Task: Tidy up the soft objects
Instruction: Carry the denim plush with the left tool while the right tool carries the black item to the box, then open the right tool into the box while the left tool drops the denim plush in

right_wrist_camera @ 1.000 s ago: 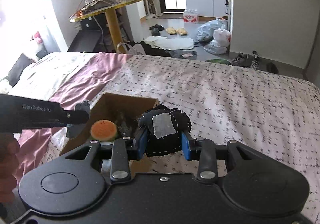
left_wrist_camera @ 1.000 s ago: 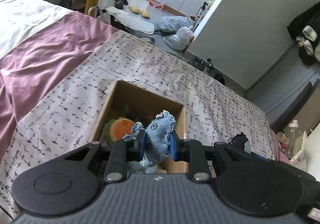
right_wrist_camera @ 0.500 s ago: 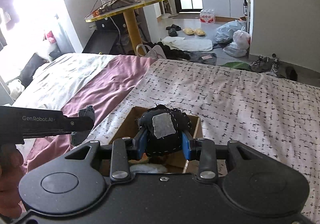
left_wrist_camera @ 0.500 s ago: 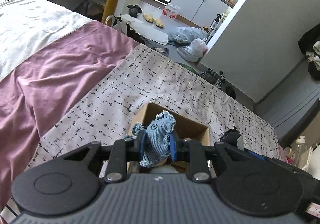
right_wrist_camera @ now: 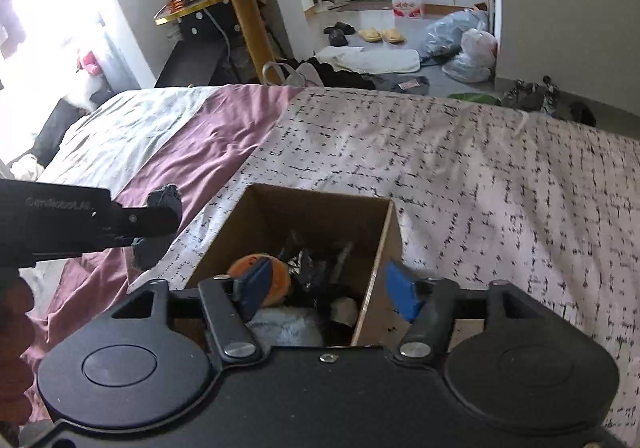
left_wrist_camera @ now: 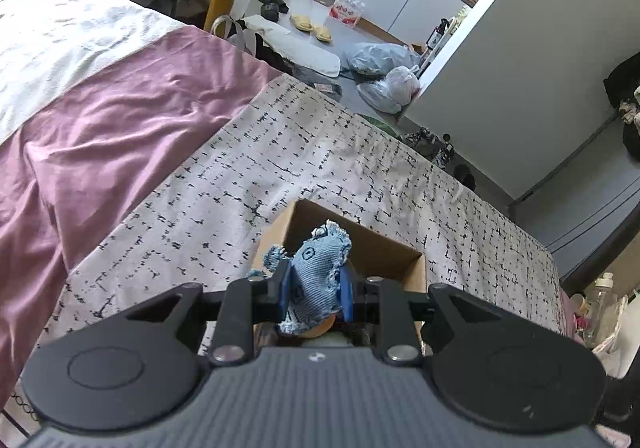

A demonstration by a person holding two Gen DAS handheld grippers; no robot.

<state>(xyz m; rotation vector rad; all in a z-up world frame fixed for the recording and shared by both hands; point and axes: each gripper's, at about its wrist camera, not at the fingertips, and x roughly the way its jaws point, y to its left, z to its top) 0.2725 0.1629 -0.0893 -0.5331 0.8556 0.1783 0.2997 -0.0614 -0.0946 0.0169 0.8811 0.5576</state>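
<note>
A frayed blue denim toy [left_wrist_camera: 318, 280] is clamped between the blue pads of the left gripper [left_wrist_camera: 316, 290], which is held above the near end of an open cardboard box [left_wrist_camera: 384, 248]. The box is set on a white bedspread with black dashes [right_wrist_camera: 460, 168], beside a mauve sheet [left_wrist_camera: 100, 120].

The jaws of the right gripper [right_wrist_camera: 326, 286] have just been opening and are now spread apart, with nothing gripped between them; they are poised over the box's near right corner. Inside the box an orange plush ball [right_wrist_camera: 276, 278], a dark crumpled item [right_wrist_camera: 316, 272] and something pale and soft [right_wrist_camera: 288, 324] are seen; the dark item may be a black stuffed toy, though this cannot be made out in the shadow.

In the right wrist view the left gripper is seen at the left edge, with the denim toy in its tip as a dark shape.
</note>
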